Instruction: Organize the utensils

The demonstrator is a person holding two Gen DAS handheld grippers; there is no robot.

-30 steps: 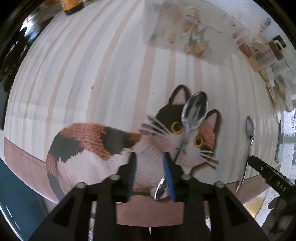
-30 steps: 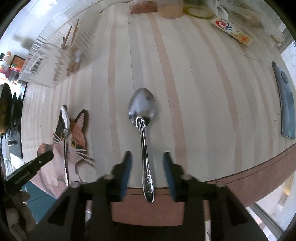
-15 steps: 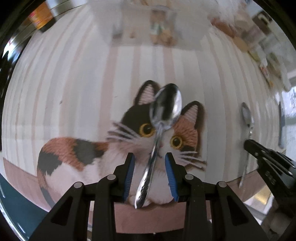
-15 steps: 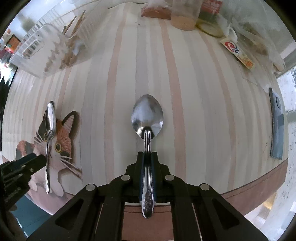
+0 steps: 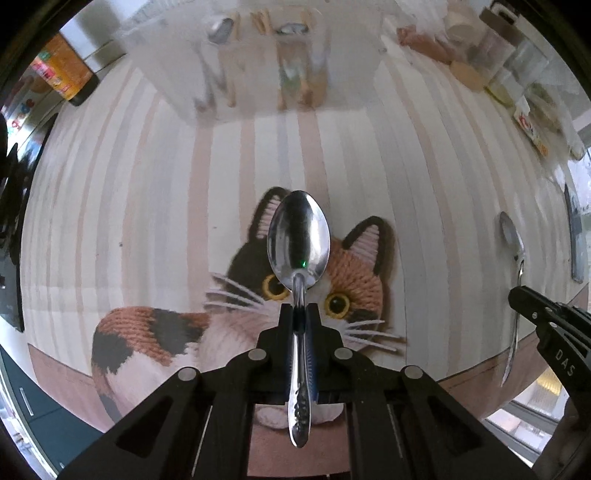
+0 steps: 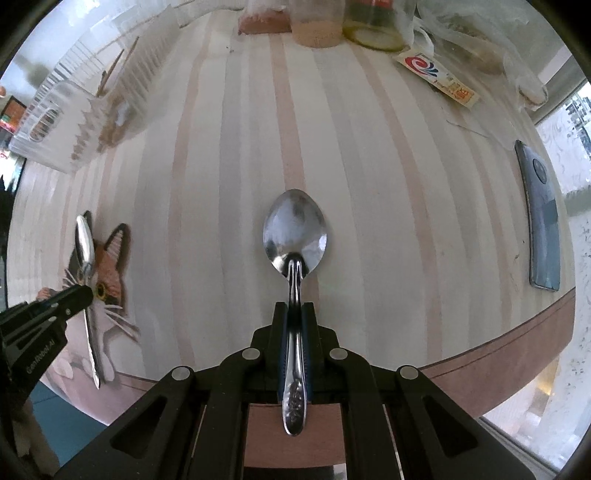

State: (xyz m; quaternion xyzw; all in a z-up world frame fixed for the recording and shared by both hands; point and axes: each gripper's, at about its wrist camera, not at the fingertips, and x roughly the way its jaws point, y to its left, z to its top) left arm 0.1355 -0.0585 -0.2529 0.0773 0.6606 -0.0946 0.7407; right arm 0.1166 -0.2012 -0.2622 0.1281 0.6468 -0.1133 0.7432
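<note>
Bench (image 6: 369,155): striped wooden top with a brown border along its near edge; it carries everything listed. Rack (image 5: 258,70): clear plastic utensil holder at the far edge of the bench, toward the left corner in the right view; inside it are what look like wooden handles and a metal utensil or two, but blur hides the count. Mat (image 5: 229,325): knitted cat-shaped mat at the near edge, under the left spoon. Phone (image 6: 539,221): flat, dark, by the right edge, well apart from both spoons. Jars (image 6: 317,26): a few jars and packets along the far edge, contents unclear. Left gripper (image 5: 300,310): pointing down, its jaws closing at this moment with the handle of the left spoon (image 5: 298,240) between them and the pads already on it; the bowl lies over the cat's face and the spoon appears not yet lifted. Right gripper (image 6: 294,308): clenched on the handle of the right spoon (image 6: 294,229), whose bowl lies on bare bench near the middle, handle toward the near edge. Progress, as a judgement: early; both spoons are grasped, neither is in the rack. Left to do: lift each, carry it to the far edge, drop it in the rack.
</note>
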